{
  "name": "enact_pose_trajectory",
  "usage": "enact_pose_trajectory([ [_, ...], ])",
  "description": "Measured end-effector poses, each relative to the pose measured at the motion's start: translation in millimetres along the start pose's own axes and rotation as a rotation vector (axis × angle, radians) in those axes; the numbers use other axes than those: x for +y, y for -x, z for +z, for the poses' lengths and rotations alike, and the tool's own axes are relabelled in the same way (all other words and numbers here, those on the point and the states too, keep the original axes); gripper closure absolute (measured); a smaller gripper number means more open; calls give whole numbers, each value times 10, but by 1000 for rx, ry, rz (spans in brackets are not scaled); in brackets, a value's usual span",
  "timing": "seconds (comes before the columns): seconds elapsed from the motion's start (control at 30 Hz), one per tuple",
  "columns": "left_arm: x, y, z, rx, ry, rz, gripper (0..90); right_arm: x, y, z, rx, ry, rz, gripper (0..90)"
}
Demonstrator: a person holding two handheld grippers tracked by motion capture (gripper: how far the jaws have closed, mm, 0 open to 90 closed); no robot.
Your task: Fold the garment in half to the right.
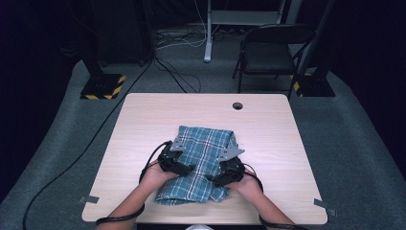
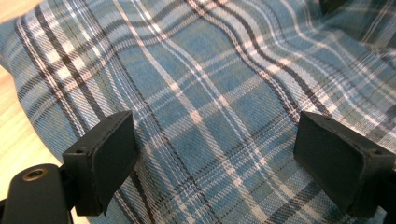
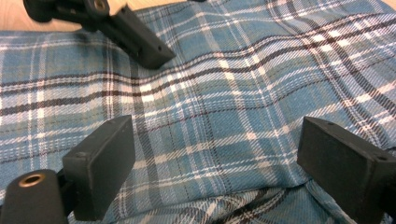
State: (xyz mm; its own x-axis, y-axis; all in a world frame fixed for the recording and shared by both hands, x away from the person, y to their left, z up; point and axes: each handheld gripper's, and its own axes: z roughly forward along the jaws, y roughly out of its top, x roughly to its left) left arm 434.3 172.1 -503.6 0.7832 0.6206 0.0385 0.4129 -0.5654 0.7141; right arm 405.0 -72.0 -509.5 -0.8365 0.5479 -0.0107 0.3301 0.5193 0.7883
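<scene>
Two grippers, high view: left gripper and right gripper rest on the folded plaid cloth, on the wooden table.
Left gripper view: jaws spread wide, nothing clamped, plaid cloth just beneath and ahead.
Right gripper view: jaws released, cloth below them; left gripper ahead.

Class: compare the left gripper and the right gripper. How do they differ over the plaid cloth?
The left gripper sits at the plaid cloth's left side; the right gripper is at its right. The left points rightward, the right leftward. Both have open jaws above the cloth, gripping nothing.
</scene>
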Motion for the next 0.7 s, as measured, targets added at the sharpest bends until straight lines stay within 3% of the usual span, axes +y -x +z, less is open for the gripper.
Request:
enact_pose_trajectory([
  [0.17,-29,4,35,7,-8,3,113,36,20,10,-3,0,-4,107],
  [0.3,-61,18,65,19,-5,9,112,156,114,17,-39,8,-10,110],
  [0.47,-83,36,50,31,2,10,112,254,277,52,-79,24,33,110],
  [0.6,-108,45,39,34,5,4,112,260,427,177,-114,9,66,117],
  [0.7,-128,54,29,36,11,-2,112,242,500,264,-107,-5,80,121],
])
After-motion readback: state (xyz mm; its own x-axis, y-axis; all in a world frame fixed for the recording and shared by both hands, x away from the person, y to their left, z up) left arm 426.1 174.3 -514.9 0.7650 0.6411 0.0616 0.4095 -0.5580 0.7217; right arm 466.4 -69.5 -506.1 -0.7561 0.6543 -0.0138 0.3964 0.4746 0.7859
